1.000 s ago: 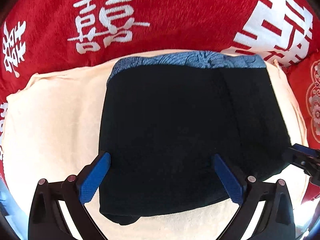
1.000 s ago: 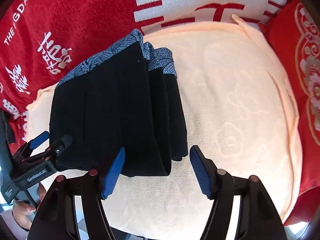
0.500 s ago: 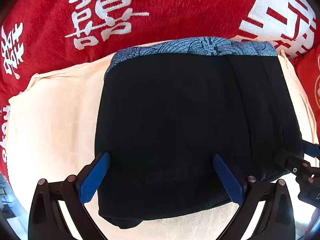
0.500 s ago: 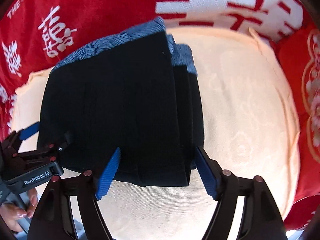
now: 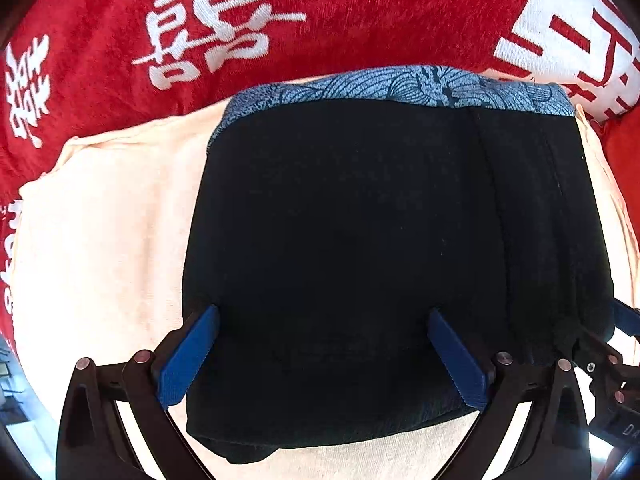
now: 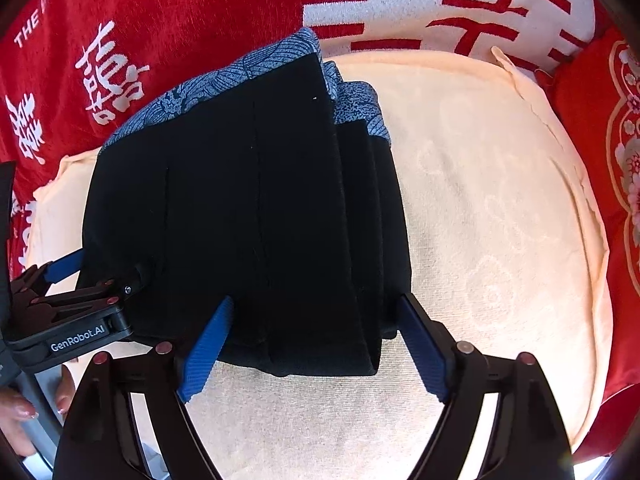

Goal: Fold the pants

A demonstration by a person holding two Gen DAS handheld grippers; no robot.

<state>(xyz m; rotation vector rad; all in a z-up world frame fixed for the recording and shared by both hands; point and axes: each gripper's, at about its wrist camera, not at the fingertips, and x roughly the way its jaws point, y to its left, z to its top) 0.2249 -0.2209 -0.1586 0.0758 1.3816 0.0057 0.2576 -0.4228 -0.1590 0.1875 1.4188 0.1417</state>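
Observation:
The black pants (image 5: 360,248) lie folded into a thick rectangle on a cream towel (image 5: 100,240), with their blue patterned waistband (image 5: 400,88) at the far edge. My left gripper (image 5: 322,320) is open, its blue fingers spread over the near left part of the stack. My right gripper (image 6: 316,312) is open, its fingers straddling the near right corner of the pants (image 6: 260,200), where the stacked layers show. Each gripper shows at the edge of the other's view: the left in the right wrist view (image 6: 72,280), the right in the left wrist view (image 5: 612,340).
The cream towel (image 6: 500,220) lies on a red blanket (image 5: 320,20) with white characters. A red cushion with a floral pattern (image 6: 624,160) lies at the right. A hand (image 6: 16,420) holds the left gripper's handle.
Both grippers have moved forward over the near edge of the folded pants. Their fingers stay open. The pants lie as they were.

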